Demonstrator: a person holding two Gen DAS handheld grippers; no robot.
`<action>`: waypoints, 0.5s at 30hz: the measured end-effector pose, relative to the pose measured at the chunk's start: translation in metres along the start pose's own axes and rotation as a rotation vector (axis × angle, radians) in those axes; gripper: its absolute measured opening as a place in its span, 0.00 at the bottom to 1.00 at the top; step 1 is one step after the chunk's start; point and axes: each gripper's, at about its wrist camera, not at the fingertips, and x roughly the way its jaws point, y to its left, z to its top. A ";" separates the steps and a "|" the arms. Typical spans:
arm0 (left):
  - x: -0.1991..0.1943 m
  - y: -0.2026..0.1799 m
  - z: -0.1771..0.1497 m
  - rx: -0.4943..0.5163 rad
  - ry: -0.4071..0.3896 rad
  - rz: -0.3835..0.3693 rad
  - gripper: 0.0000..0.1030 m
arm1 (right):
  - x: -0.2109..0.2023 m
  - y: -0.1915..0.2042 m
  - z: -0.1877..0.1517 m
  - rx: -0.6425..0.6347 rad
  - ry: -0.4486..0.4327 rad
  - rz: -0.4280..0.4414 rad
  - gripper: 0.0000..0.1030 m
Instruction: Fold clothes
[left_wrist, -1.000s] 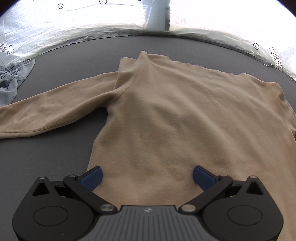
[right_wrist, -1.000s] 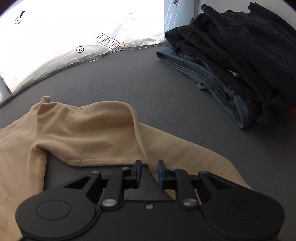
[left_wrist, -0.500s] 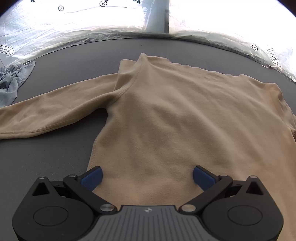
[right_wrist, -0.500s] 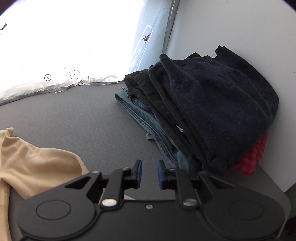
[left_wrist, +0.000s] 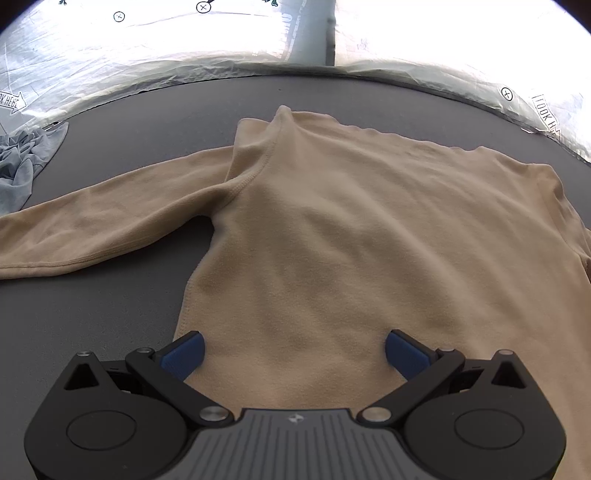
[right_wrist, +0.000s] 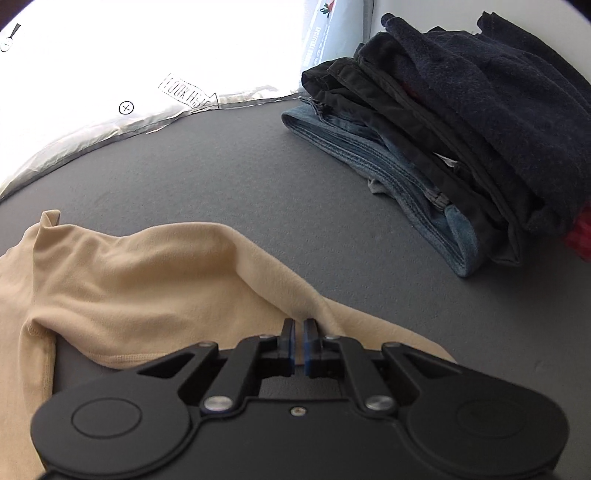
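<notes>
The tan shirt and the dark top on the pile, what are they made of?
Tan shirt: probably soft fleece-like knit, matte, with fine fuzz and stitched seams. Dark top: looks like thicker fuzzy fleece or terry, with a nubby surface. Can't be sure.

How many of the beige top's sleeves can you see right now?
2. One sleeve lies spread out to the left of the body; the other sleeve is pinched in the right hand-held gripper.

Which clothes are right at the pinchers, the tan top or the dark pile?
The tan long-sleeved fleece top. Its fold sits at the right gripper; the dark folded clothes stack lies farther away across the table.
</notes>
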 end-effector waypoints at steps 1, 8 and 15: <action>0.000 0.000 0.000 0.000 -0.001 0.000 1.00 | 0.002 -0.002 0.004 -0.008 -0.006 -0.018 0.04; 0.000 0.000 0.000 0.000 -0.003 0.000 1.00 | 0.006 -0.027 0.046 0.024 -0.103 -0.207 0.06; 0.000 0.000 -0.001 -0.001 -0.011 0.001 1.00 | -0.015 -0.046 0.022 0.118 -0.116 -0.267 0.32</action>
